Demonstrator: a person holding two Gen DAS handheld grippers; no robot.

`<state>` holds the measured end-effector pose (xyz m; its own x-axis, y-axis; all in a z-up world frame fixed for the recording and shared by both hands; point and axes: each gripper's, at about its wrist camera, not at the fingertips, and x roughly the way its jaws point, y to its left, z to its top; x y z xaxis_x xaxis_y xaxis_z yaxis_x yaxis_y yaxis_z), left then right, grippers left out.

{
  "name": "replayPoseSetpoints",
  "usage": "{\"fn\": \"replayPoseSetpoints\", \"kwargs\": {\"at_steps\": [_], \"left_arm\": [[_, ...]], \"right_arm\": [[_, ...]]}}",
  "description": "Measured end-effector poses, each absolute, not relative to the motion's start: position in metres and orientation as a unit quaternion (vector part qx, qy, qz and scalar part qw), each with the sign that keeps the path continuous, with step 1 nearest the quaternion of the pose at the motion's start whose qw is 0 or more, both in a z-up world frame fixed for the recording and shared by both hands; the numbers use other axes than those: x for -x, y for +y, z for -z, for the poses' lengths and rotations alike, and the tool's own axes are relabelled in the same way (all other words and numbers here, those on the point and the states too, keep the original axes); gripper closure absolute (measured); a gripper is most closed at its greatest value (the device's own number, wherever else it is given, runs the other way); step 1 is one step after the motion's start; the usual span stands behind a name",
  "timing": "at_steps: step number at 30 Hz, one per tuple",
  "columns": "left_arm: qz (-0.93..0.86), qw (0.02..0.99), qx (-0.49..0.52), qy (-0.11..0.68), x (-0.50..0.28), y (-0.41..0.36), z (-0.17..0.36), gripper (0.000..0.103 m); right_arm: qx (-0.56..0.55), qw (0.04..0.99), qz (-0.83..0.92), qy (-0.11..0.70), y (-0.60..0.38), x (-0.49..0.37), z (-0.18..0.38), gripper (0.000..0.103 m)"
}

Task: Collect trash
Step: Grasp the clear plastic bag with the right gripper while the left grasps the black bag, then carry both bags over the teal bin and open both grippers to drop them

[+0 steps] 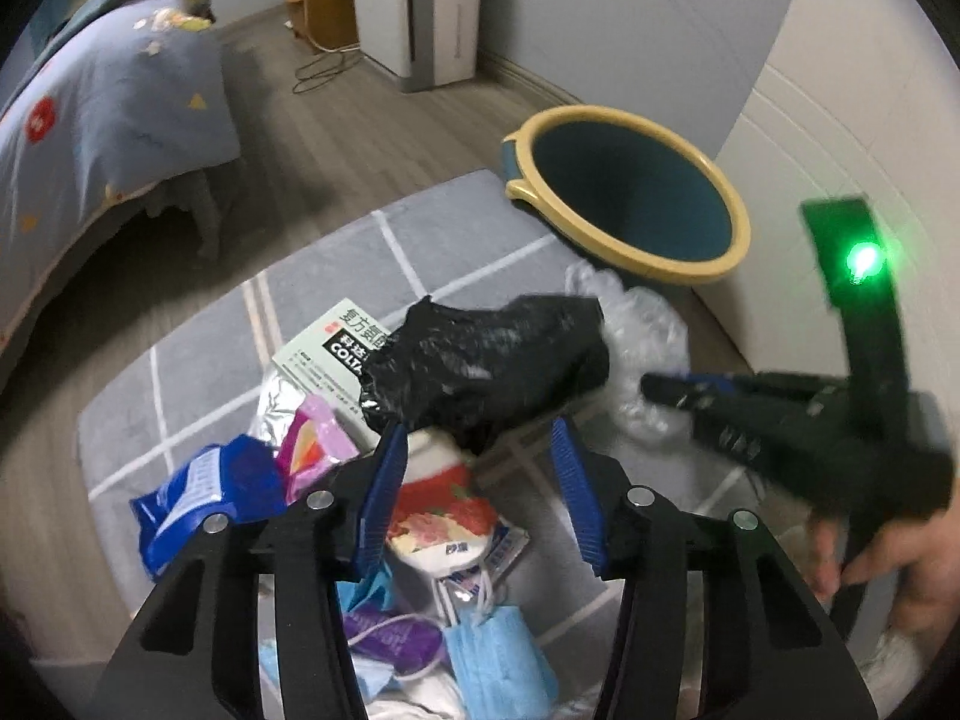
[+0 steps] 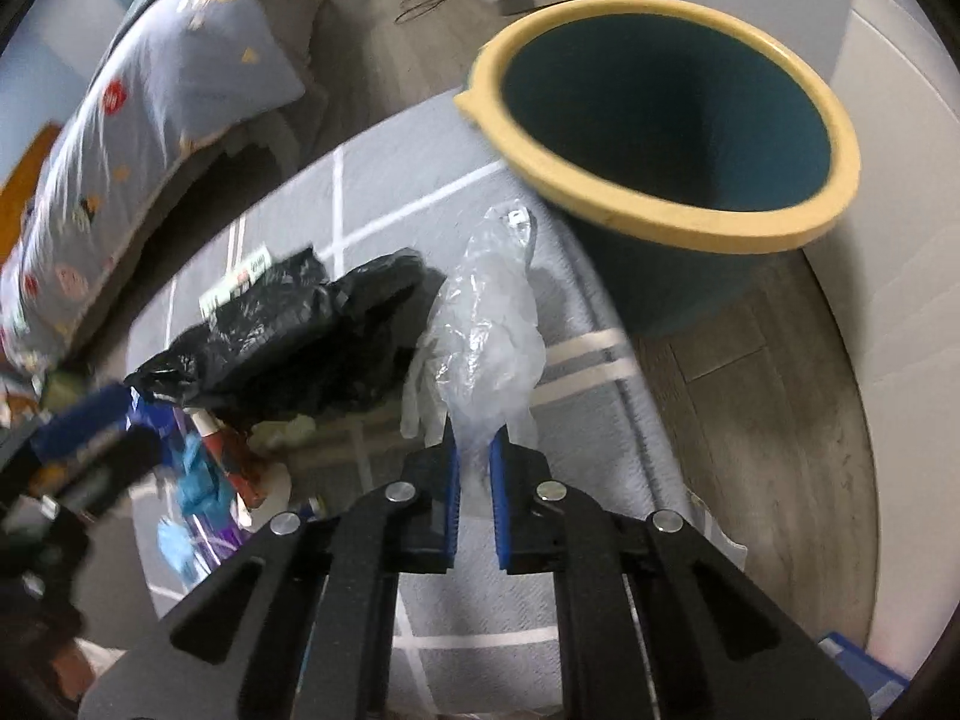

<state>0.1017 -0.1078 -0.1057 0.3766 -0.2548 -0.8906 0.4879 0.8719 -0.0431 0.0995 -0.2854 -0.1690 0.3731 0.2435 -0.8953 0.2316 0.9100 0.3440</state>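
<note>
With the right gripper (image 2: 474, 462) clamped on the clear plastic bag (image 2: 486, 324) and the left gripper (image 1: 477, 462) half-open around the black bag (image 1: 486, 360), each should lift only once firmly pinched, then drop into the bucket (image 2: 660, 228).

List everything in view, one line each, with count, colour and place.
bin: one, teal with yellow rim, at the rug's corner
black bag: one, black, atop the pile
clear bag: one, clear, between the right fingers
box: one, pale green, under the black bag
blue wrapper: one, blue, pile's left
masks: some, light blue, near edge
rug: one, grey, white lines
bed: one, blue cover, left
left gripper: open, above the pile
right gripper: shut on the clear bag
</note>
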Motion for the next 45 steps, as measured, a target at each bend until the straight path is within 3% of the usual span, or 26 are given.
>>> {"fn": "replayPoseSetpoints", "kwargs": {"at_steps": [13, 22, 24, 26, 29, 38, 45], "left_arm": [[0.209, 0.807, -0.195, 0.517, -0.115, -0.149, 0.135, 0.050], [0.138, 0.797, -0.099, 0.579, -0.155, -0.112, 0.161, 0.051], [0.140, 0.791, -0.085, 0.589, -0.158, -0.109, 0.165, 0.055], [0.144, 0.791, -0.077, 0.590, -0.160, -0.106, 0.165, 0.074], [0.163, 0.793, -0.067, 0.583, -0.161, -0.107, 0.160, 0.093], [0.186, 0.827, -0.087, 0.523, -0.139, -0.121, 0.121, 0.098], [0.190, 0.870, -0.142, 0.432, -0.123, -0.133, 0.070, 0.098]], "right_arm": [[-0.228, 0.802, 0.043, 0.550, -0.325, -0.090, 0.162, 0.095], [-0.191, 0.818, 0.035, 0.542, -0.325, -0.086, 0.154, 0.095], [-0.176, 0.823, 0.030, 0.539, -0.320, -0.087, 0.151, 0.095], [-0.169, 0.826, 0.025, 0.537, -0.317, -0.088, 0.149, 0.095], [-0.161, 0.830, 0.022, 0.534, -0.314, -0.089, 0.147, 0.095], [-0.175, 0.846, 0.010, 0.504, -0.316, -0.090, 0.121, 0.095], [-0.135, 0.879, -0.012, 0.457, -0.332, -0.105, 0.051, 0.095]]}}
